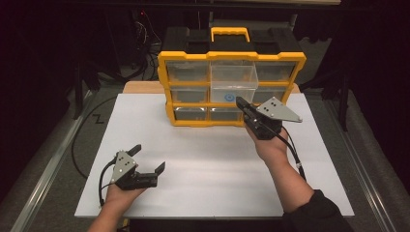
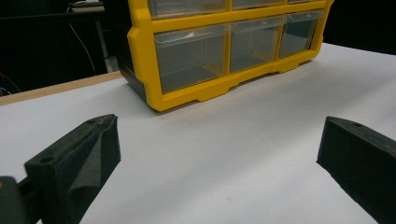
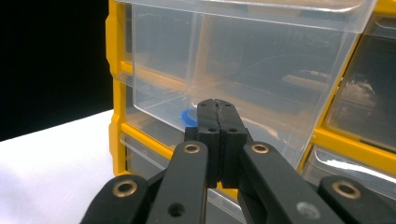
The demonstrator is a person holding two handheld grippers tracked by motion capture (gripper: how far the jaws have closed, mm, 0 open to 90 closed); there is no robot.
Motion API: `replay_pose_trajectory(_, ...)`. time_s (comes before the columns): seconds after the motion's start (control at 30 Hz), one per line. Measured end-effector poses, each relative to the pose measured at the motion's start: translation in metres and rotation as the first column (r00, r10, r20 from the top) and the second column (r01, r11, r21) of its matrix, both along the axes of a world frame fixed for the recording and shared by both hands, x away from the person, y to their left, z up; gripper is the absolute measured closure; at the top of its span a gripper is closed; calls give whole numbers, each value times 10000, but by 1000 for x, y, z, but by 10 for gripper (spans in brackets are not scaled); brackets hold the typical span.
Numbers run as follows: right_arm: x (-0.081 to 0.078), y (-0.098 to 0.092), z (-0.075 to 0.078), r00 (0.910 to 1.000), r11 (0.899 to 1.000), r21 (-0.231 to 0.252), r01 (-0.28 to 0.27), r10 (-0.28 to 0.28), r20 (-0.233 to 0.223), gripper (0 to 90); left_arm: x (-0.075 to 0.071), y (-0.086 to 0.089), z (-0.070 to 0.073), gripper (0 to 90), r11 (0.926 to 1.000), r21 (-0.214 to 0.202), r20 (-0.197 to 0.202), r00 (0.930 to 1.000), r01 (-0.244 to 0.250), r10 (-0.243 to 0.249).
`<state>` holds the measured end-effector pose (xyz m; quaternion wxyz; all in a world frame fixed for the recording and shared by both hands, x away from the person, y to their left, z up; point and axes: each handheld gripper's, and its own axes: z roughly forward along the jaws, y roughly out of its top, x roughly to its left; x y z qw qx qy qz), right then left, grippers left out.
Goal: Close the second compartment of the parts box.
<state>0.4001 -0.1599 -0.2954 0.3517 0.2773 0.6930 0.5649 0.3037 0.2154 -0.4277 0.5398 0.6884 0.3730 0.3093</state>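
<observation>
Standing: a yellow organizer (image 1: 232,77) upright at the far end of the white table (image 1: 203,164), its clear drawers facing the person.
Drawer: the middle one (image 1: 233,82) is pulled out toward the person, sticking forward past the yellow frame; the others sit flush.
Look: clear plastic box, open top, thin see-through walls; the yellow bars show through it.
Axis: it runs front to back, out of its slot toward the near edge of the table, level as far as I can tell.
Inside: a small blue ring (image 3: 187,116) lies on the drawer floor near the front wall.
Right gripper: (image 1: 240,102) jaws pressed together with nothing between them, tips right at the drawer's front, low on the wall; whether they touch it I cannot tell.
Left gripper: (image 1: 147,158) jaws spread wide, holding nothing, low over the table's near left part, well apart from the organizer and pointing toward it.
Hands: a hand wraps each gripper; a dark sleeve (image 1: 319,212) covers the right forearm.
</observation>
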Motion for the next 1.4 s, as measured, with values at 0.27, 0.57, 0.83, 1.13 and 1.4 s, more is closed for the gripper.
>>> replay_pose_trajectory(0.27, 4, 0, 2, 9999, 9999, 23, 115, -115, 32, 900, 0, 0, 0, 0, 10000, -34, 18, 10000, -5, 5)
replay_pose_trajectory(0.57, 8, 2, 2, 9999, 9999, 9, 140, -140, 73, 900, 0, 0, 0, 0, 10000, -66, 39, 10000, 6, -6)
replay_pose_trajectory(0.83, 13, 2, 5, 9997, 9997, -13, 233, -233, 92, 900, 0, 0, 0, 0, 10000, -70, 42, 10000, 12, -11)
replay_pose_trajectory(1.13, 20, 6, 8, 9994, 9995, -130, 304, -302, 155, 900, 0, 1, 0, 0, 10000, -79, 41, 10000, 17, -17)
replay_pose_trajectory(1.4, 25, 7, 11, 9991, 9991, -143, 397, -395, 181, 900, 0, 1, 0, 0, 10000, -66, 44, 10000, 29, -29)
